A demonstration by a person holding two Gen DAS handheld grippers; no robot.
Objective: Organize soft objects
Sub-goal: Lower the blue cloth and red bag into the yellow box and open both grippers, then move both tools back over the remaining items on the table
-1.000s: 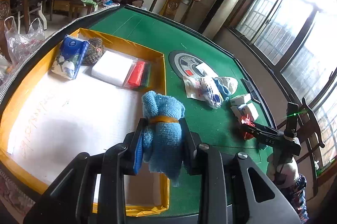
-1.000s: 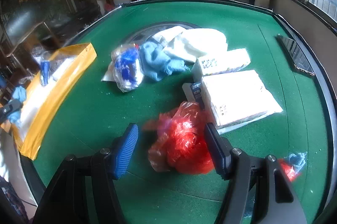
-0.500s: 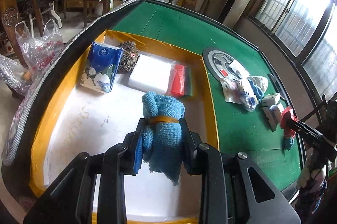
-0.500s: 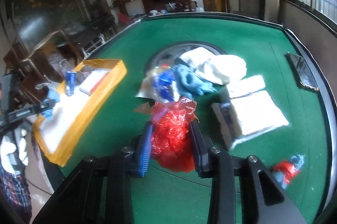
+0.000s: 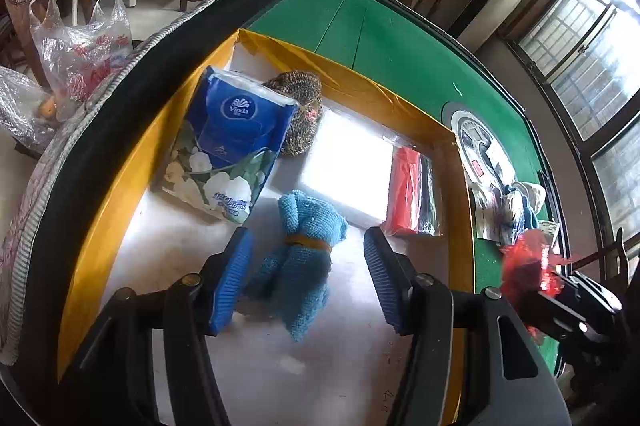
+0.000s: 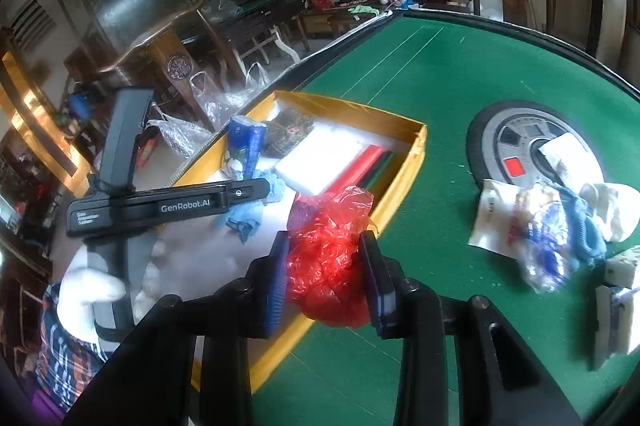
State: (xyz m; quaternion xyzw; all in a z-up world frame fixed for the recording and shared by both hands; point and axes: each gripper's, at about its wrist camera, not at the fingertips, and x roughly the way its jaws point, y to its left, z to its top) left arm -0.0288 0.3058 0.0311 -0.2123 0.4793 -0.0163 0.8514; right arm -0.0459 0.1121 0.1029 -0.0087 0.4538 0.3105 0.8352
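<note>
Left wrist: left tool spread above blue towel; right tool clamps red bag.

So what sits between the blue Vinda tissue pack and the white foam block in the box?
A brown knitted scrubber, touching the tissue pack; left wrist view.

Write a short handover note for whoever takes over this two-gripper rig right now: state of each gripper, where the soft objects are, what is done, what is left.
Left gripper: open over the blue towel, which lies in the yellow box.
Right gripper: shut on the red plastic bag, held above the box's near wall.
Done: tissue pack, brown scrubber and white pack are boxed.
Left: drop the bag in, then fetch the pile on the green table.
</note>
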